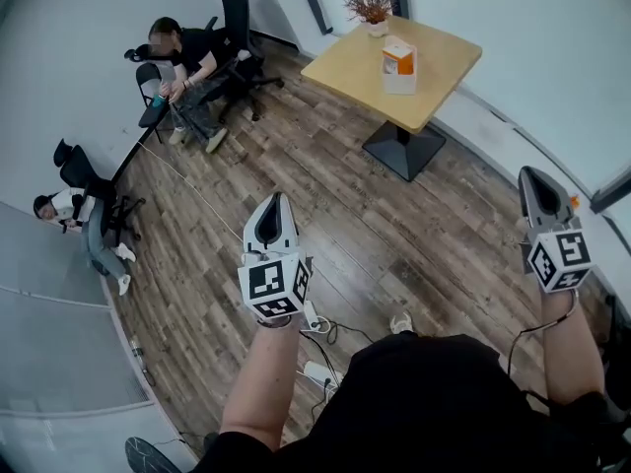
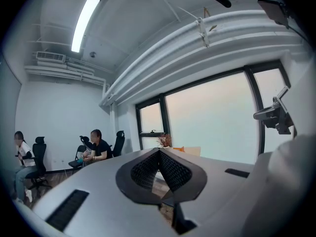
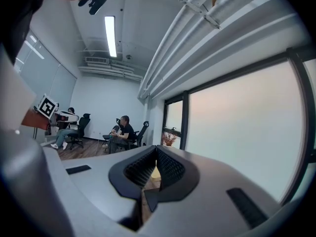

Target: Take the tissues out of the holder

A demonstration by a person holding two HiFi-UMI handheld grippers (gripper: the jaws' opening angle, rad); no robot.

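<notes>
The tissue holder (image 1: 399,67), a white and orange box, stands on a square wooden table (image 1: 434,92) at the far end of the room, well ahead of both grippers. In the left gripper view the holder (image 2: 189,151) shows small, just right of the jaw tips. My left gripper (image 1: 273,202) is held out level over the wooden floor, its jaws together and nothing between them (image 2: 159,152). My right gripper (image 1: 530,173) is held out at the right, also shut and empty (image 3: 156,148). Neither gripper is near the table.
A potted dry plant (image 1: 372,8) stands at the table's far corner. Two people sit on office chairs at the left, one at the back (image 1: 182,62) and one by the wall (image 1: 74,215). Power strips and cables (image 1: 317,343) lie on the floor before my feet.
</notes>
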